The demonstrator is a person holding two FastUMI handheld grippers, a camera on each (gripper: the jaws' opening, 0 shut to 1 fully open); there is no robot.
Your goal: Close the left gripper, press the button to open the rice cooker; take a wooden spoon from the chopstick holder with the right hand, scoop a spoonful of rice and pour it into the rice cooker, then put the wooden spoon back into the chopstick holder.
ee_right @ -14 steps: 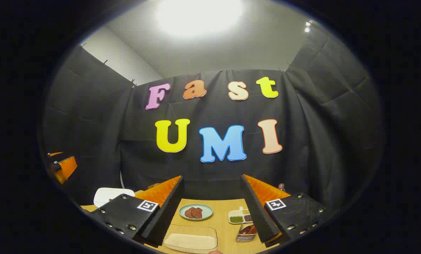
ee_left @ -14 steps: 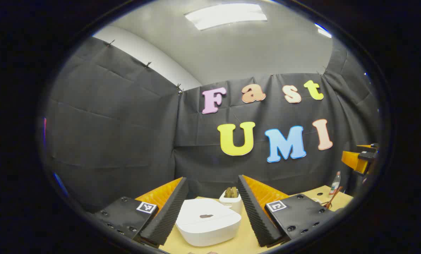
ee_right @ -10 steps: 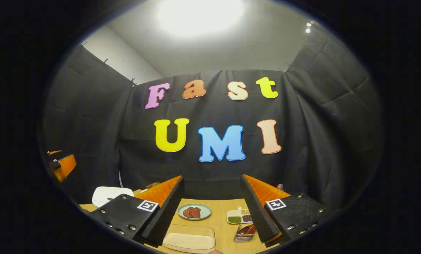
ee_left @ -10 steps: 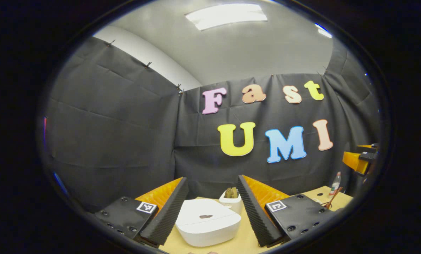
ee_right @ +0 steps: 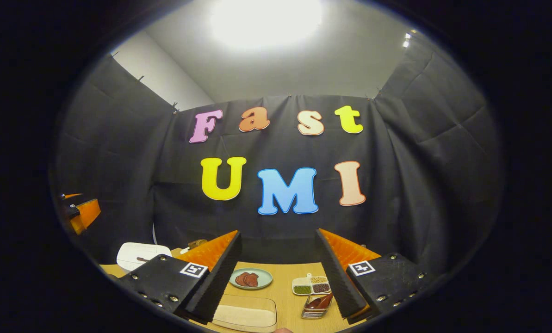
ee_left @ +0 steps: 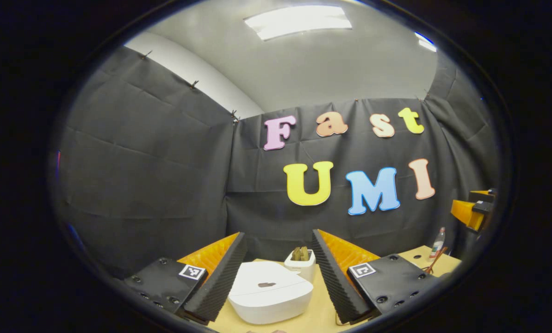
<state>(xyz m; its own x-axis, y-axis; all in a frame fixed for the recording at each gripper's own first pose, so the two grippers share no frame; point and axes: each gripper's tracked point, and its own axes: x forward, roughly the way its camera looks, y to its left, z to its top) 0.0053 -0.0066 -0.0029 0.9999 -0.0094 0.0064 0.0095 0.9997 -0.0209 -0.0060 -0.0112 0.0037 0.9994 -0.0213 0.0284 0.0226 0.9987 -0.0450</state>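
On the desk: all the things sit here, on bare wood [ee_left: 319, 314].
Rice cooker: big, white, lid down [ee_left: 270, 296]. It sits right in front of the left tongs, between the two fingers as that camera looks.
Button: I think it is the small dark mark on the lid [ee_left: 266, 285]. It is too small to be sure.
Left tongs: fingers wide apart, holding nothing [ee_left: 278, 273]. They hang above the desk, not touching the cooker.
Right tongs: fingers wide apart too, holding nothing [ee_right: 278, 273]. They are over the other side of the desk.
Clear box: flat, with something pale inside, maybe the rice [ee_right: 245, 314]. It is just below the right tongs.
Holder: small white cup behind the cooker, with brown wooden tops sticking up [ee_left: 300, 264]. I cannot tell which one is the spoon.
Plate: small, green, with brown food [ee_right: 251, 278].
What could go wrong: the left tongs must come together first. If they stay apart, the fingers may go down on both sides of the button and miss it. A hard push could also slide the cooker into the holder behind it and tip it.
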